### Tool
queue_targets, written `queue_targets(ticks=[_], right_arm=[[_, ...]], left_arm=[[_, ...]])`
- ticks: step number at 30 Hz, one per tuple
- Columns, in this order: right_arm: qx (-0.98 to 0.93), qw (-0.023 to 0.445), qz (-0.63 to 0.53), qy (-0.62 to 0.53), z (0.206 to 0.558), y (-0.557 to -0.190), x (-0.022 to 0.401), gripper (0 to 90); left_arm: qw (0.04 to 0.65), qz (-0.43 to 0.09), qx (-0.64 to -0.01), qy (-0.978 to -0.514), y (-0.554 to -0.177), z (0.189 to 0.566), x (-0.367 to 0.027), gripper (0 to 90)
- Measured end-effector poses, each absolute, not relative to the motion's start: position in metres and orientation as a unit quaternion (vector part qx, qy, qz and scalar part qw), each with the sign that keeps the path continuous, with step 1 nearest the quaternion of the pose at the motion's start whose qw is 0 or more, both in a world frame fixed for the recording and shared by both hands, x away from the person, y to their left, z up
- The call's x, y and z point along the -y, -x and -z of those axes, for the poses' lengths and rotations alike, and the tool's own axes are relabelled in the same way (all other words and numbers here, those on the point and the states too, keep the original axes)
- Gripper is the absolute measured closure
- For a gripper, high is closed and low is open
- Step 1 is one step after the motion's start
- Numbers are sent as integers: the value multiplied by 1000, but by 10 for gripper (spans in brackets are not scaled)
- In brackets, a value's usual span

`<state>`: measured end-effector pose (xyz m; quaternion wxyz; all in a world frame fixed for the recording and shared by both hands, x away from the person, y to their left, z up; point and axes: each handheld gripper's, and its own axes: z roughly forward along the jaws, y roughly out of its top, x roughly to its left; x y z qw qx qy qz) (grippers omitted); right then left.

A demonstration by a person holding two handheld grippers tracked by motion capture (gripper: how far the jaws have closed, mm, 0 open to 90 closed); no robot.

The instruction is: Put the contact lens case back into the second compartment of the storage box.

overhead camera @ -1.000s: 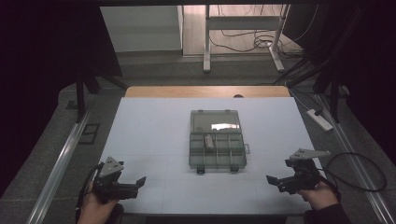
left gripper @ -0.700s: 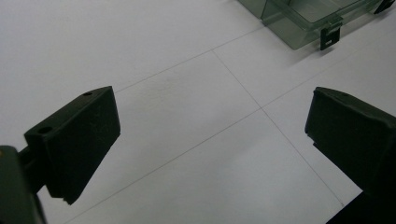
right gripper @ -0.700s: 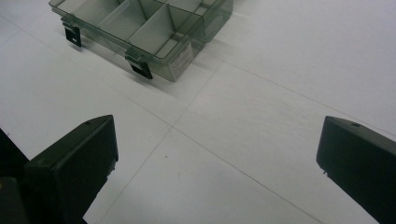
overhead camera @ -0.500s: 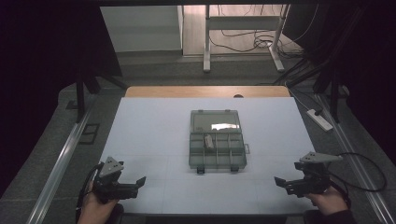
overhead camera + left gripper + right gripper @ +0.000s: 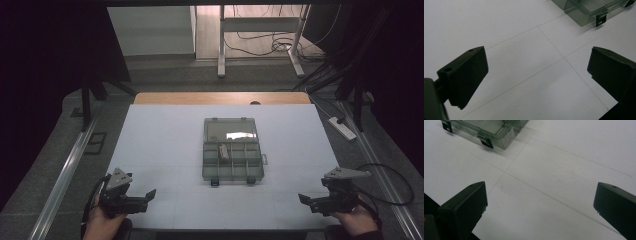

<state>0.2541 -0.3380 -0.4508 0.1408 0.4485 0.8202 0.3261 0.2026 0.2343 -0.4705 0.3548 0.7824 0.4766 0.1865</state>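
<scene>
Right gripper [image 5: 306, 199] slid back to the near right corner; left gripper [image 5: 148, 195] stayed.
Both were spread wide, empty. Box [image 5: 232, 150] sat mid-table [image 5: 165, 130], open, well apart from both. My risk: clipping its front latches [image 5: 486, 143] and shoving it.

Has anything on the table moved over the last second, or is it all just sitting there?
The right claw drew back toward the person's edge of the table and a little outward to the right. It stayed open and empty. The left claw, also open, kept its place, and the clear compartment box in the middle of the white table did not move.
</scene>
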Motion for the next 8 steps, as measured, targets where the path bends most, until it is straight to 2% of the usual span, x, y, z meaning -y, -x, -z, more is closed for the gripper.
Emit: queue_targets(ticks=[8], right_arm=[[-820,141,-319,-454,452,-254,339,0]], left_arm=[[355,-186,-476,-783,-203,470,-233,33]])
